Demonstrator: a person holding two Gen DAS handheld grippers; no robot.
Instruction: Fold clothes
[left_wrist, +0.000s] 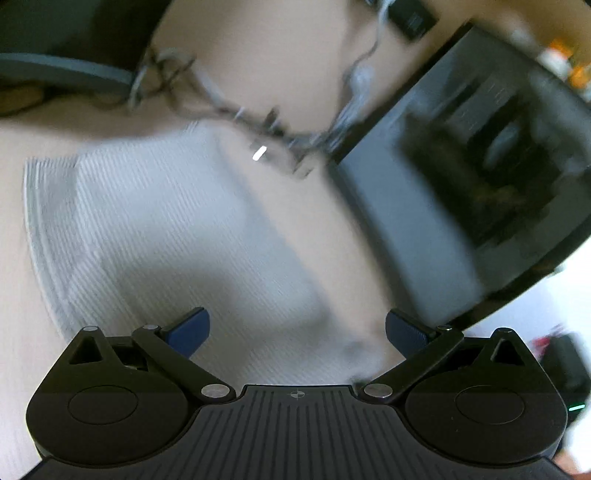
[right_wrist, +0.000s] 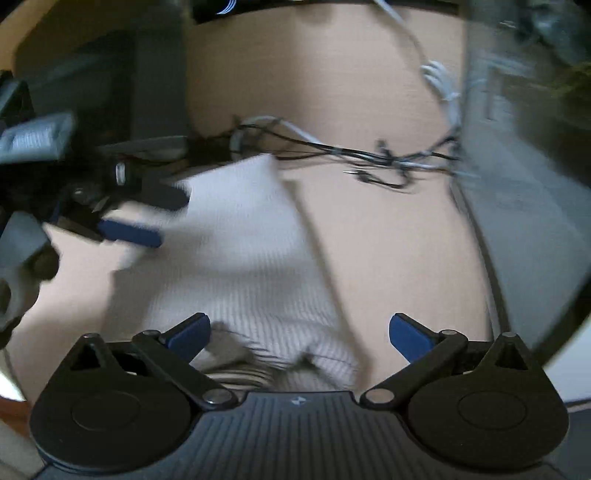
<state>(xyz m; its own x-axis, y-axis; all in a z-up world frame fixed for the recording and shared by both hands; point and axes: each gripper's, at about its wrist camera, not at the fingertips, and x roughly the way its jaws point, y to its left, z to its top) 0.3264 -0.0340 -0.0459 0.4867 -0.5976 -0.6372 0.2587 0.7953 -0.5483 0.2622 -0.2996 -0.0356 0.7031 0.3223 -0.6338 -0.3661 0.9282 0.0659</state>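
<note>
My left gripper (left_wrist: 297, 334) and right gripper (right_wrist: 299, 338) both hang spread wide and empty over a white ribbed garment (left_wrist: 177, 236) lying on the beige table (left_wrist: 325, 229), cables (right_wrist: 369, 157) beyond.

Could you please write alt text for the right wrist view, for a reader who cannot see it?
A white ribbed garment lies on a beige table, under the open right gripper. The left gripper reaches in over the cloth from the left; tangled cables lie behind. The picture is blurred.

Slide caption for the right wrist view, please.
Open right gripper above a white ribbed knit garment on a beige table; left gripper open at its far edge.
</note>
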